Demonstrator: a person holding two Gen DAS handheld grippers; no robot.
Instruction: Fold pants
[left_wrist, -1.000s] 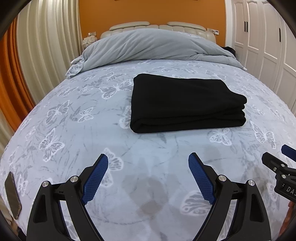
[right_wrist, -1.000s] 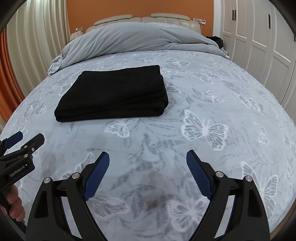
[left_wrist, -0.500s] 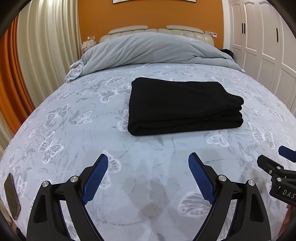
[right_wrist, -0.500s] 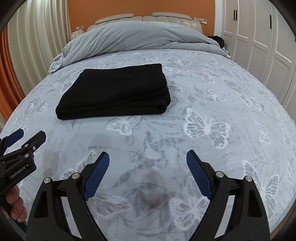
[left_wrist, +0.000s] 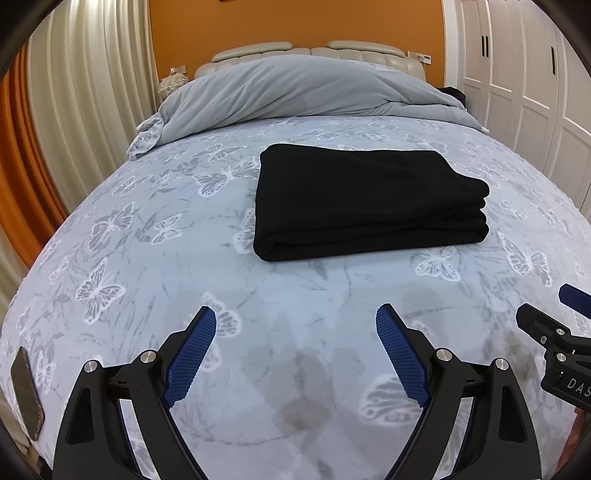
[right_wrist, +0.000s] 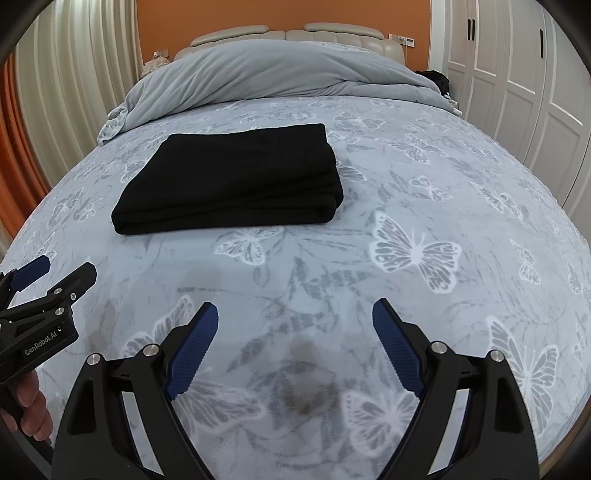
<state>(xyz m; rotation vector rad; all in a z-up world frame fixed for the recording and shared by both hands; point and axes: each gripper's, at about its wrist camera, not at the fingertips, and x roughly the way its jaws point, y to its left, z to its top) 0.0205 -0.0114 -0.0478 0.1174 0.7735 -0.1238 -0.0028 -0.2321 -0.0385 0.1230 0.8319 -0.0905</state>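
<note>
A: Left wrist view first: where are the pants (left_wrist: 369, 199)?

B: Folded into a thick black stack, lying flat on the bed (left_wrist: 147, 266), a little right of centre and above the middle of the frame. Layered edges show at the stack's right end.

A: And the left gripper (left_wrist: 295, 328)?

B: At the bottom of the frame, jaws spread wide with only butterfly-print bedding between them. Nothing is held, and the pants are well apart from it, higher in the frame.

A: What sits at the edges?

B: A dark phone (left_wrist: 27, 393) lies on the bed at the lower left. Part of the right gripper pokes in at the lower right edge. A bunched grey duvet (left_wrist: 295, 88) lies across the top, in front of the headboard (left_wrist: 314, 50).

A: Right wrist view?

B: The pants (right_wrist: 232, 177) sit upper left of centre. The right gripper (right_wrist: 293, 321) fills the bottom, jaws likewise wide apart and empty, above a large white butterfly print. The left gripper (right_wrist: 59, 271) shows at the left edge, with a hand (right_wrist: 31, 410) below it on the handle. White wardrobe doors (right_wrist: 517, 74) run down the right side.
</note>
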